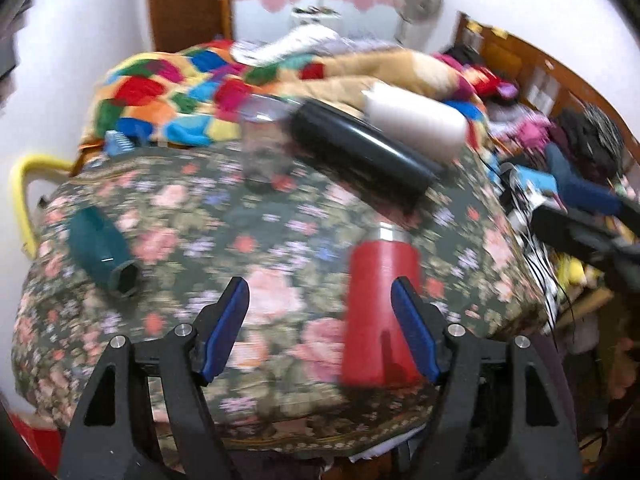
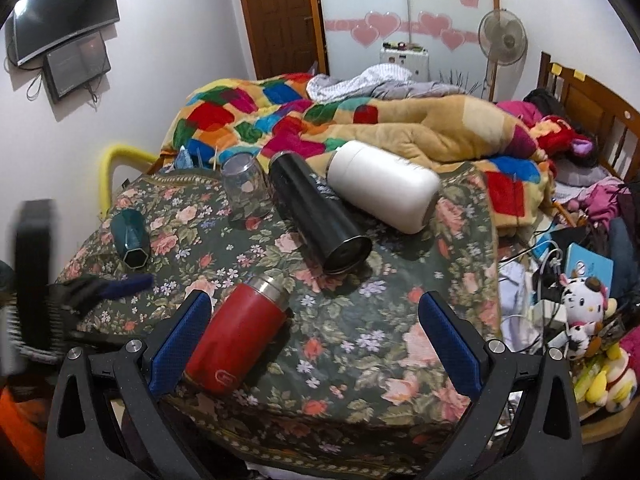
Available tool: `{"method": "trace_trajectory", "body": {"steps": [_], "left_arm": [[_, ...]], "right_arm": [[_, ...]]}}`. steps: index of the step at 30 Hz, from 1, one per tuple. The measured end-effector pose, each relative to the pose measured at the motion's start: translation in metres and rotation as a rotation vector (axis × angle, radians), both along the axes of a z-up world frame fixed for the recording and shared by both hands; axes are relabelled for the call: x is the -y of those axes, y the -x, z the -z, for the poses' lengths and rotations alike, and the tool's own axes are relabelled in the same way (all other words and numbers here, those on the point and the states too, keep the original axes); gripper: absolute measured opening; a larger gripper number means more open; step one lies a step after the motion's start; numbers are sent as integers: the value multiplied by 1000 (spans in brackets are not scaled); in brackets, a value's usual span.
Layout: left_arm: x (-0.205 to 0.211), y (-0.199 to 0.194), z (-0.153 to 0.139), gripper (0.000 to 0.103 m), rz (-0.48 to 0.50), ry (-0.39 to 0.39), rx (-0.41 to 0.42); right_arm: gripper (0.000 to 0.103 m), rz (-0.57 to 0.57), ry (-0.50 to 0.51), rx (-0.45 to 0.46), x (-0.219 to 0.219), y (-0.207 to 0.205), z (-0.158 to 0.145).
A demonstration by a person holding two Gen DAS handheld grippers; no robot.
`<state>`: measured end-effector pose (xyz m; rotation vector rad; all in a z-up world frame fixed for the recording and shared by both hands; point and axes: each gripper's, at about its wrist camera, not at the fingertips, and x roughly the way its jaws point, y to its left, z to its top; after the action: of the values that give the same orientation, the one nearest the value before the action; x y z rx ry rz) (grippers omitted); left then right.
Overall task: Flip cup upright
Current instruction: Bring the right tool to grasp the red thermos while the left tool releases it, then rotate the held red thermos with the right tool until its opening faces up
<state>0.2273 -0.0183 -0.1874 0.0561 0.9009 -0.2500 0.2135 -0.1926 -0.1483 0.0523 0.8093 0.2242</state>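
Lying toppled: four flasks (image 2: 240, 336), one jar (image 2: 246, 188).

The left wrist view was motion-smeared throughout, so the red cup (image 1: 380, 312) showed no detail, its base partly behind one pad (image 1: 416, 332); the left claw (image 2: 132, 284) appeared only as a blur

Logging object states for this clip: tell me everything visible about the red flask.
The red flask is a matte red cylinder with a bare silver metal neck and a small emblem near its base. It lies on its side on the floral cloth, neck pointing away toward the black flask, without touching it. Whether it has a cap is unclear. It sits just beside the right gripper, whose jaws are open; contact is unclear.
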Motion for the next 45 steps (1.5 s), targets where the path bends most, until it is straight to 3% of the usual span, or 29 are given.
{"method": "trace_trajectory", "body": {"steps": [6, 11, 17, 22, 30, 38, 45], "left_arm": [[-48, 14, -9, 74, -138, -44, 82], [-71, 25, 0, 74, -195, -43, 80], [-76, 37, 14, 74, -212, -35, 62], [-75, 40, 18, 74, -212, -42, 70], [-78, 40, 22, 74, -232, -37, 65], [-82, 39, 23, 74, -247, -47, 62], [-85, 36, 19, 74, -262, -39, 70]], "right_arm": [[102, -44, -16, -107, -31, -24, 27], [92, -84, -40, -225, -53, -40, 55], [84, -111, -58, -341, -72, -50, 80], [84, -109, -18, -366, -80, -56, 90], [71, -149, -43, -435, -94, -67, 106], [63, -176, -19, -387, -100, -67, 99], [60, -173, -3, -261, -91, -57, 65]]}}
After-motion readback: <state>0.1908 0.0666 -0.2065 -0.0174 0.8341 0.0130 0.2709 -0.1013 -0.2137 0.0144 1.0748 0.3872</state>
